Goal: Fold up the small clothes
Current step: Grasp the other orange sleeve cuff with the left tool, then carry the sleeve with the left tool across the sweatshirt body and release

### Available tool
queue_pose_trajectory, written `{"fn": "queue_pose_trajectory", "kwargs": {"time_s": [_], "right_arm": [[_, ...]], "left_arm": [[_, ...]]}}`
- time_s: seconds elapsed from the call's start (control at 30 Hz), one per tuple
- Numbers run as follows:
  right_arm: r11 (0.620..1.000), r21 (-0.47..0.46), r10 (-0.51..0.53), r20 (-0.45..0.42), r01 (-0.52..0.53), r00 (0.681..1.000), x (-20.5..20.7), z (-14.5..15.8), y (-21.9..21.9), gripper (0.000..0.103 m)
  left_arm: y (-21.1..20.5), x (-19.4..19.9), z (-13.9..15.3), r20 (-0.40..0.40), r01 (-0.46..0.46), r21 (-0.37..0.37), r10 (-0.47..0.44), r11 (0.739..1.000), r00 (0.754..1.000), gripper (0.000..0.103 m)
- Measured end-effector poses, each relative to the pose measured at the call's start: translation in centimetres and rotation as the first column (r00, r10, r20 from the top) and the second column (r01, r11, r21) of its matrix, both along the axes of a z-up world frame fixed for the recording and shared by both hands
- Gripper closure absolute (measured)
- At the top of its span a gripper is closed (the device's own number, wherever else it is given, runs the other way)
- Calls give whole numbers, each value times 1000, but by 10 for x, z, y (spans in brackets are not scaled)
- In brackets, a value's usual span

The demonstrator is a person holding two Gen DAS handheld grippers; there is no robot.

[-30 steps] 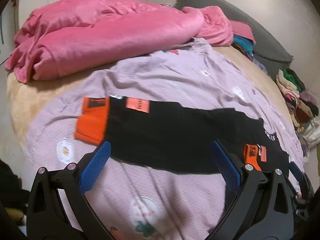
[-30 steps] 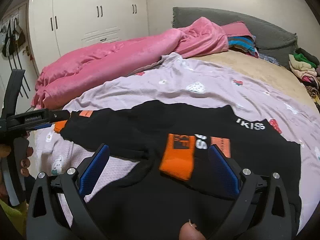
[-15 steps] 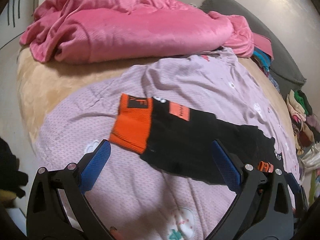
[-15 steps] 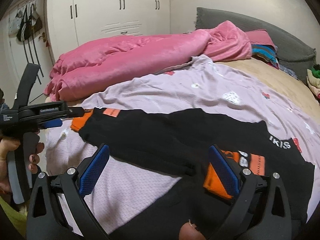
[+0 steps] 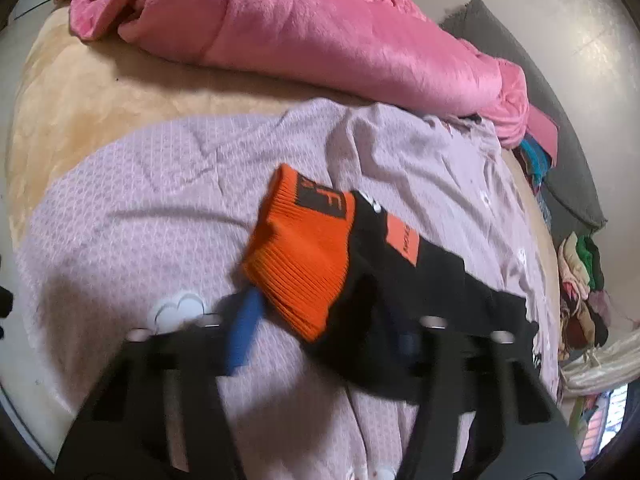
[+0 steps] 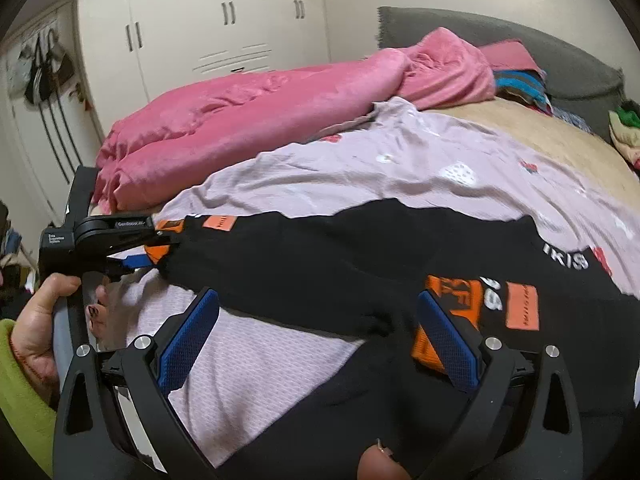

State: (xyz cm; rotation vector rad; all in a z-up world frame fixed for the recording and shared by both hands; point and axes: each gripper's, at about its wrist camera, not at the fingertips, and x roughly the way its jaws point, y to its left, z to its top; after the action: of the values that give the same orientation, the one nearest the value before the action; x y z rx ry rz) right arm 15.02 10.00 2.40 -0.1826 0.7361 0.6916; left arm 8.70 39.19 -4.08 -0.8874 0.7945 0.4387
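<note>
My left gripper (image 5: 320, 332) clenched on ribbed orange cuff (image 5: 304, 256) of black top (image 6: 320, 256), near-left on bed | my right gripper (image 6: 316, 340) released above it | quilted lilac sheet (image 6: 360, 168) | plush pink blanket (image 6: 248, 108) far | white wardrobe (image 6: 200, 32)

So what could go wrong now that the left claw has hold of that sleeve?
The left gripper pinches only the edge of the orange cuff, so the sleeve might slip free when it is pulled across. The lilac sheet under it is already wrinkled and could drag along. The right gripper hangs open over the other cuff, holding nothing down, so the black top may shift.
</note>
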Motion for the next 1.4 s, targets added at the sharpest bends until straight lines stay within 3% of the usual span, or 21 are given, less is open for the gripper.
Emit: {"fn": "queue_pose_trajectory", "kwargs": {"time_s": [0.07, 0.17, 0.43, 0.63, 0.77, 0.97, 1.23, 1.33, 1.4], "right_arm": [[1000, 10, -19, -5, 19, 1000, 1, 1, -11, 5], [999, 23, -50, 0, 50, 999, 3, 3, -27, 5], [984, 72, -162, 5, 161, 987, 7, 16, -86, 5], [961, 100, -261, 28, 257, 965, 7, 29, -138, 5], [944, 111, -316, 39, 310, 948, 7, 36, -165, 5], [921, 119, -377, 46, 370, 925, 10, 40, -201, 5], [879, 129, -469, 46, 460, 882, 10, 41, -255, 5], [863, 128, -497, 47, 488, 867, 9, 40, -272, 5], [854, 126, -514, 47, 505, 856, 8, 39, -283, 5]], "left_arm": [[2, 0, 0, 32, -2, -18, 3, 1000, 999, 94], [-7, 0, 25, 75, 13, 82, -19, 997, 997, 98], [-44, -7, 98, 265, 80, 206, -135, 975, 955, 98], [-86, -2, 135, 328, 131, 304, -232, 944, 916, 98], [-122, 10, 155, 370, 185, 347, -316, 919, 874, 98], [-176, 27, 169, 372, 280, 413, -441, 867, 817, 98], [-237, 51, 160, 339, 405, 463, -579, 789, 741, 98], [-261, 61, 152, 315, 468, 470, -638, 748, 703, 98], [-279, 69, 143, 300, 530, 469, -692, 706, 657, 98]]}}
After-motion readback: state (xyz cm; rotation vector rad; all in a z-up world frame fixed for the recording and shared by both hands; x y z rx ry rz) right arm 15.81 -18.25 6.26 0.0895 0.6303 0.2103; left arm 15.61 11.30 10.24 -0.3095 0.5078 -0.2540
